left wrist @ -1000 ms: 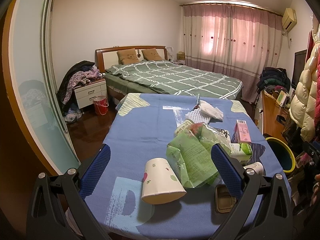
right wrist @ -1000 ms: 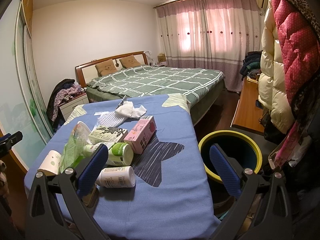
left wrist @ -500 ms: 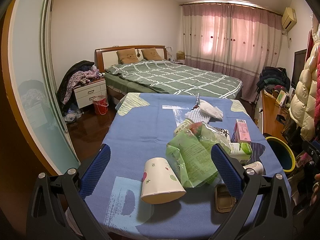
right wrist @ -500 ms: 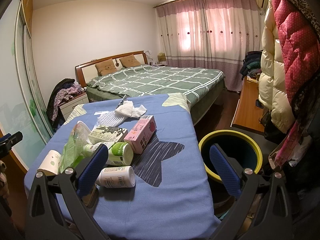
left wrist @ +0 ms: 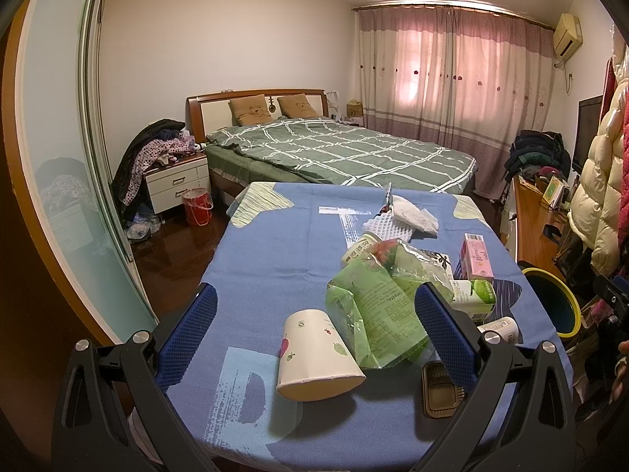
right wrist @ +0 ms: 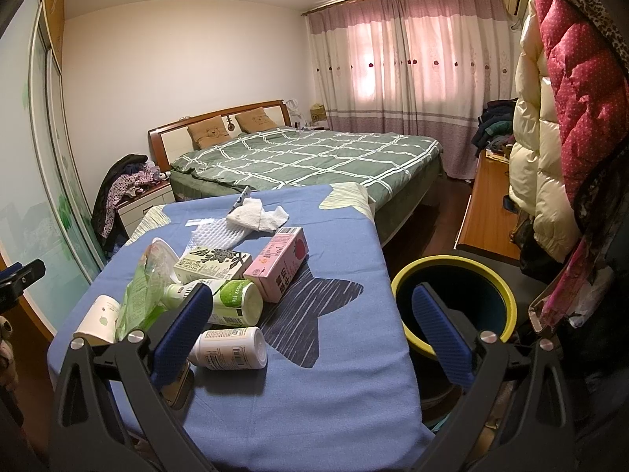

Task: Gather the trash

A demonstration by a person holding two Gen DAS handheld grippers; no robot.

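My left gripper (left wrist: 314,324) hung over the near edge of the table (left wrist: 275,259) with its jaws spread wide and nothing between the 2 blue pads. A paper cup (left wrist: 316,358) lay on its side just ahead of me at about 12 o'clock, mouth toward the camera. Touching it at 1 o'clock was a crumpled green plastic bag (left wrist: 377,306), and at 3 o'clock, close by my right pad, sat a small dark tray (left wrist: 438,389).

My right gripper (right wrist: 312,326) was also wide open and empty, held over the table's near right corner. Its left pad stood in front of a white bottle (right wrist: 232,348) lying on its side at 10 o'clock. Behind that lay a bottle with a green cap (right wrist: 232,301), then a pink carton (right wrist: 279,263) at 11 o'clock, which touched a cream carton with a leaf print (right wrist: 214,263). Farther back, at 11 o'clock, a white foam net (right wrist: 220,232) and a crumpled tissue (right wrist: 257,214) rested near the table's far edge. The green bag and the cup showed at 9 o'clock in this view.

The bin (right wrist: 452,271), yellow-rimmed and dark inside, stood on the floor just beside the table at 1 o'clock from my right gripper; my right pad overlapped its rim in view. A bed (right wrist: 314,155) with a green checked cover lay beyond the table.
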